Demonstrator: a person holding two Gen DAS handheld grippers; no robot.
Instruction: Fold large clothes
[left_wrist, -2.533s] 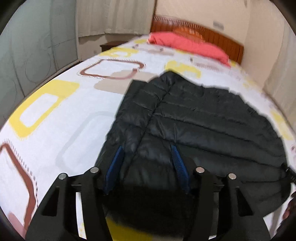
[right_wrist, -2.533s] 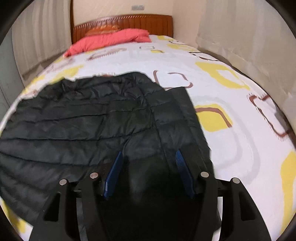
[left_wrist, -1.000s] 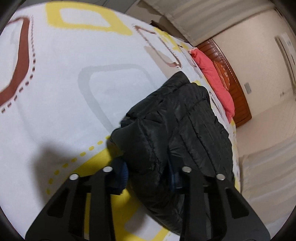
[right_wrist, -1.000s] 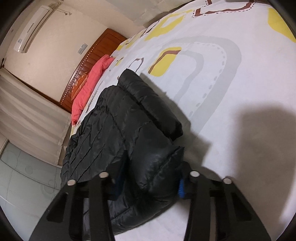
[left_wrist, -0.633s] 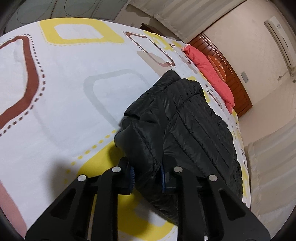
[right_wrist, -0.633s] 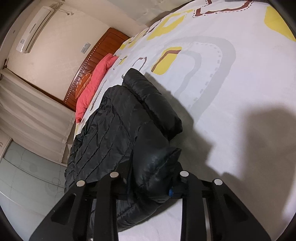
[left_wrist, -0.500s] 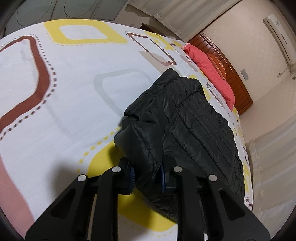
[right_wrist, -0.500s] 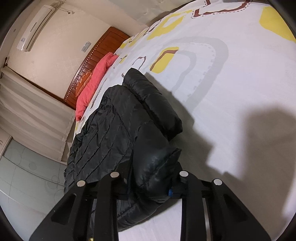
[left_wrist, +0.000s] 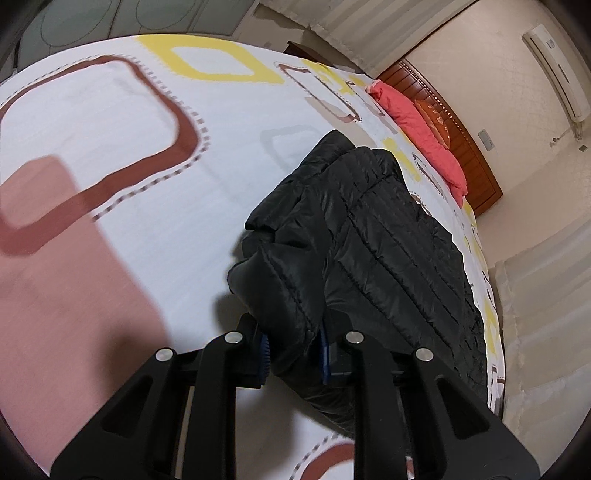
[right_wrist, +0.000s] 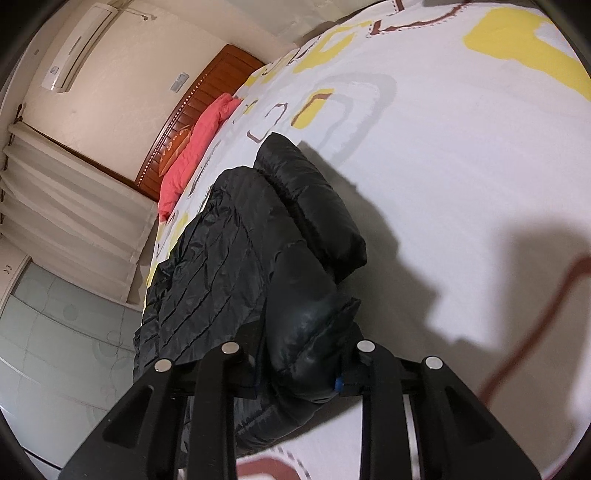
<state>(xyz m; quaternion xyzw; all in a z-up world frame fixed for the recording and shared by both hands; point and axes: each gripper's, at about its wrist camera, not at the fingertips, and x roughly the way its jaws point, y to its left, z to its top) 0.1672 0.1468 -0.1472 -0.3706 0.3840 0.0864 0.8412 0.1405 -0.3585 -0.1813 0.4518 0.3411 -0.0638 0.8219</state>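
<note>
Left wrist view: the left gripper (left_wrist: 293, 350) is clamped on a bunched corner of the black jacket (left_wrist: 388, 251), the puffy cloth squeezed between its blue pads (left_wrist: 263, 350). From the grip the jacket runs away along the bed (left_wrist: 110, 166) toward the red pillow (left_wrist: 417, 125) and wooden headboard (left_wrist: 465, 147). Its near edge hangs lifted off the sheet at the fingers; the far part lies on the bed.

Right wrist view: the right gripper (right_wrist: 299, 363) is likewise closed on another jacket (right_wrist: 229, 266) corner, a fat fold filling the gap between the fingers, with a folded-in sleeve (right_wrist: 314, 199) lying just beyond. Both sets of jaws have just been closing, the cloth between them.

To the left of the left gripper and to the right of the right one the patterned sheet is bare and wide. Curtains (right_wrist: 74, 221) stand past the far long side of the bed, an air conditioner (right_wrist: 79, 44) high on the wall. No writing is legible on anything.
</note>
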